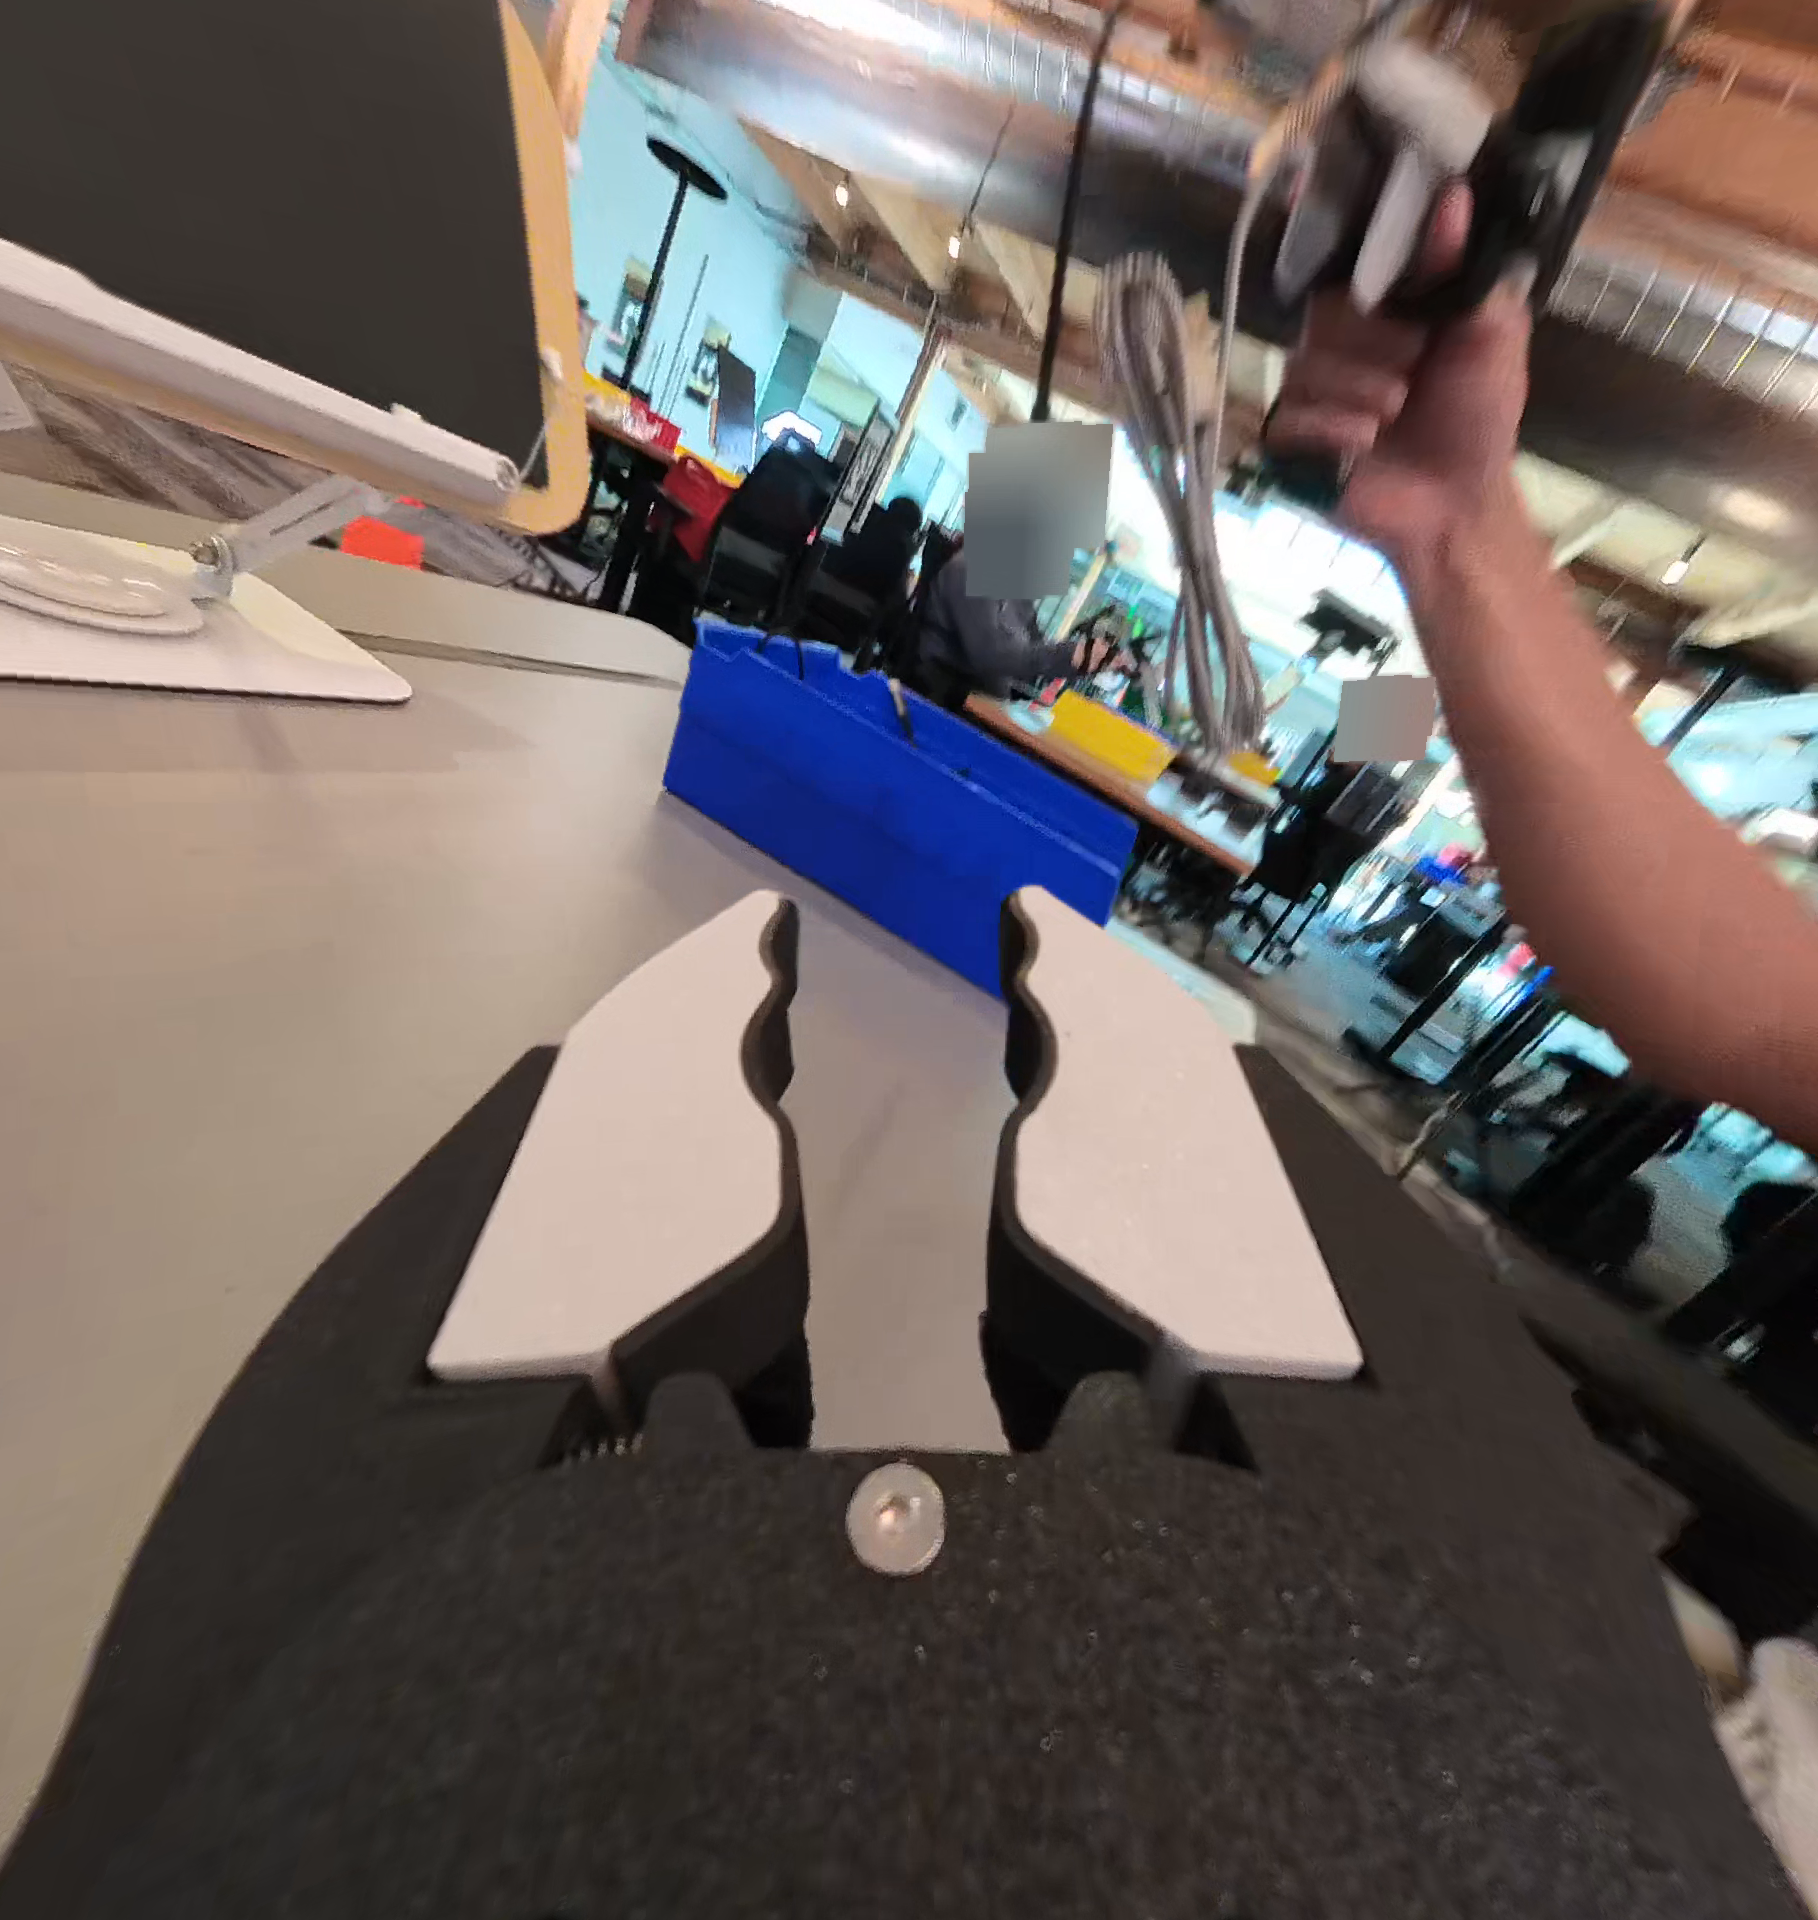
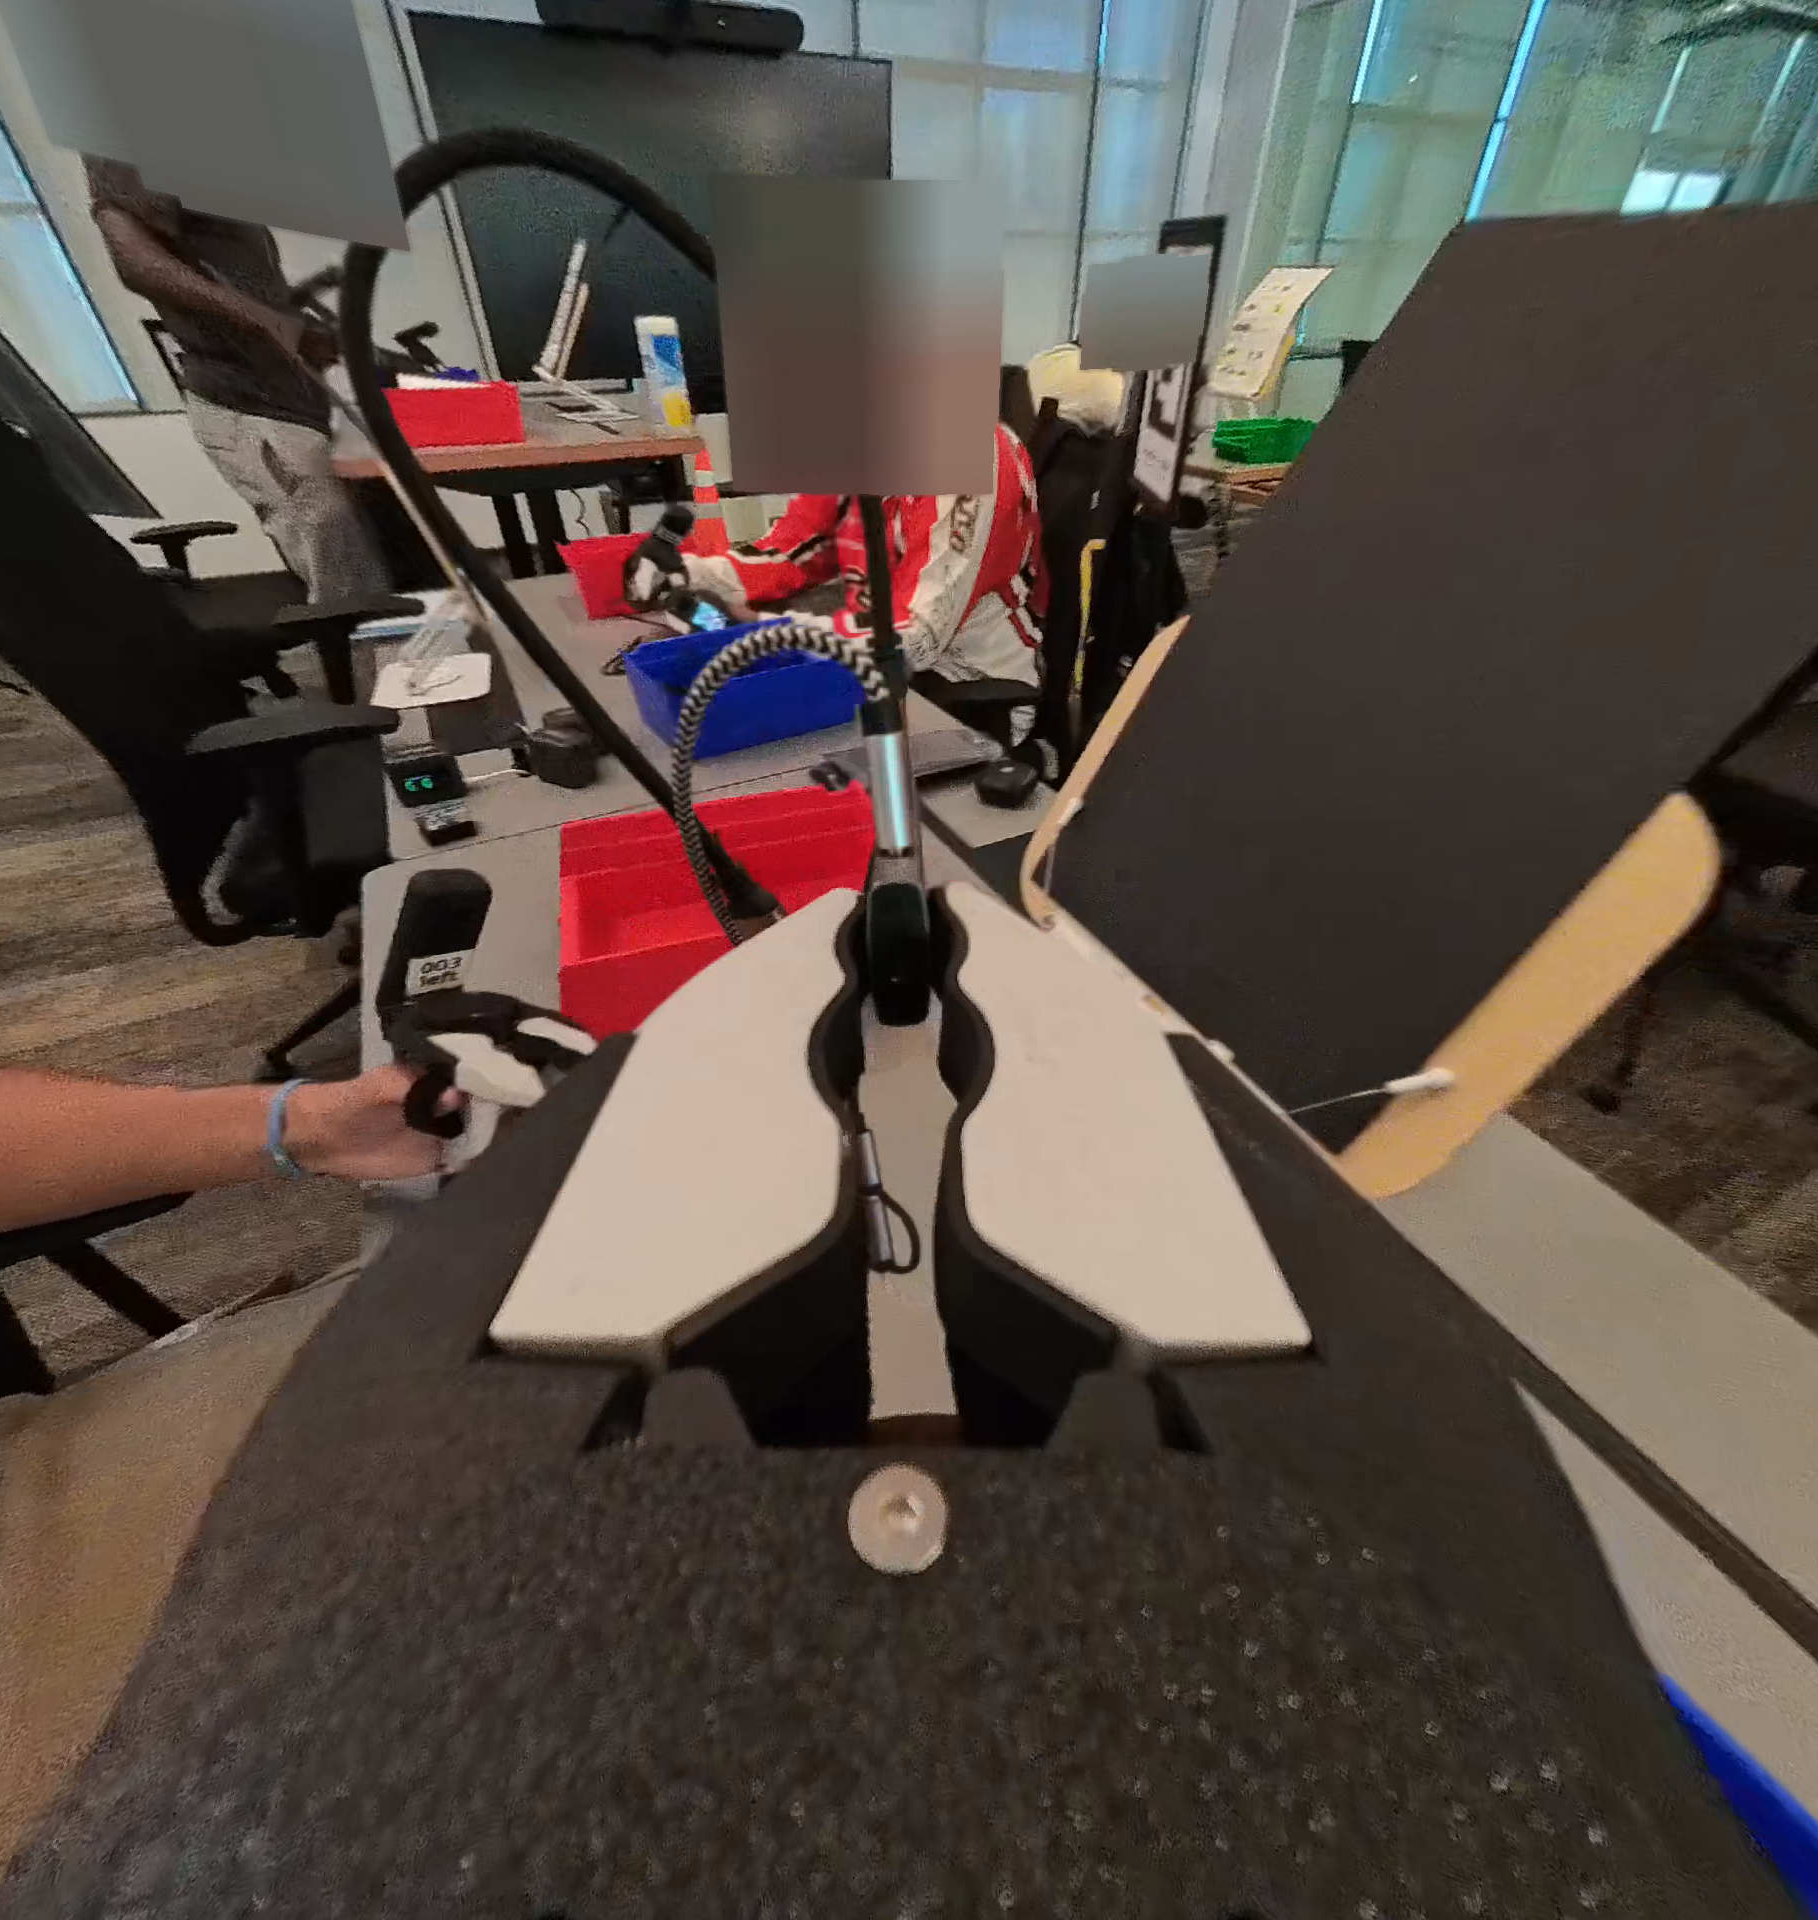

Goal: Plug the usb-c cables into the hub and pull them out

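My right hand-held gripper (image 2: 900,956) is clenching a small black piece (image 2: 897,966) joined to a silver plug (image 2: 889,790), with a braided cable (image 2: 718,686) looping up and away from it. In the left wrist view that cable (image 1: 1185,499) is dangling in a bundle, well above the worktop (image 1: 261,935). My left hand-held gripper (image 1: 900,914) is sitting released, nothing between its fingers, hovering low over the worktop near a blue bin (image 1: 884,810)
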Demonstrator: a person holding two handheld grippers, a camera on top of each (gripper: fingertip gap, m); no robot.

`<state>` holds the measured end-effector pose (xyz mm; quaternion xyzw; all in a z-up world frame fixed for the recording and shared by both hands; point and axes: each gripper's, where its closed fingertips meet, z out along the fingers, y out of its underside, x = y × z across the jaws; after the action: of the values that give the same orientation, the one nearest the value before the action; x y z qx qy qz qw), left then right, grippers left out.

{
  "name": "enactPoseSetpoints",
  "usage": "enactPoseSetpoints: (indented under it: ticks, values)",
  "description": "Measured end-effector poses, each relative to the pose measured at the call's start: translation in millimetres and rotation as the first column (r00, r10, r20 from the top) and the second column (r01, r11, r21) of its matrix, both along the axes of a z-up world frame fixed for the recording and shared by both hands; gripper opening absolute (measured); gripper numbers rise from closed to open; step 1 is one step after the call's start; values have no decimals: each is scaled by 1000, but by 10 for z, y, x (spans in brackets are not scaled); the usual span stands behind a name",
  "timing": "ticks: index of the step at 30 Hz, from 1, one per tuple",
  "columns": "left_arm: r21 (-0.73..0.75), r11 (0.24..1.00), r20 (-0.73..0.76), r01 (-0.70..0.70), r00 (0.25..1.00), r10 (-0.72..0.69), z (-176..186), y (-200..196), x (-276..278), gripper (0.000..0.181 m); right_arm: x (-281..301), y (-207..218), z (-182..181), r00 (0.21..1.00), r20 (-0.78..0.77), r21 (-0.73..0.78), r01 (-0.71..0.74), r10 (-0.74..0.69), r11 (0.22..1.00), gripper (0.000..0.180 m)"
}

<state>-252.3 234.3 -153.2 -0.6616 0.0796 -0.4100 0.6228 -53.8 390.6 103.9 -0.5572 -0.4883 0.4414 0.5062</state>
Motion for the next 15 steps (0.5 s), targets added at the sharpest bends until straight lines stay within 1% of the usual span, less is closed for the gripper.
enactPoseSetpoints:
  ticks: [3, 5, 6, 8, 10, 12, 15]
  values:
    - [2, 1000, -84, 5, 996, -5, -66, -16, 89, 36, 292, 342, 278, 990, 51, 76, 128, -132, 989, 9]
    - [-13, 1000, -119, 16, 993, -17, -121, -15, 139, 36, 477, 642, 287, 957, 102, 134, 256, -270, 957, 9]
    - [-15, 1000, -140, 24, 990, -26, -144, -16, 166, 36, 578, 820, 239, 926, 129, 163, 334, -356, 928, 9]
    - [-11, 999, -169, 35, 985, -36, -165, -21, 211, 36, 752, 1145, 30, 843, 178, 213, 471, -508, 856, 9]
    - [-12, 999, -196, 47, 979, -49, -190, -26, 261, 36, 857, 1351, -277, 775, 224, 286, 527, -591, 800, 9]
    - [-20, 997, -217, 73, 973, -76, -223, -46, 337, 36, 930, 1466, -623, 726, 268, 333, 547, -633, 768, 9]
    - [-28, 994, -241, 106, 964, -109, -257, -84, 430, 36, 1027, 1512, -1144, 673, 350, 333, 561, -652, 758, 9]
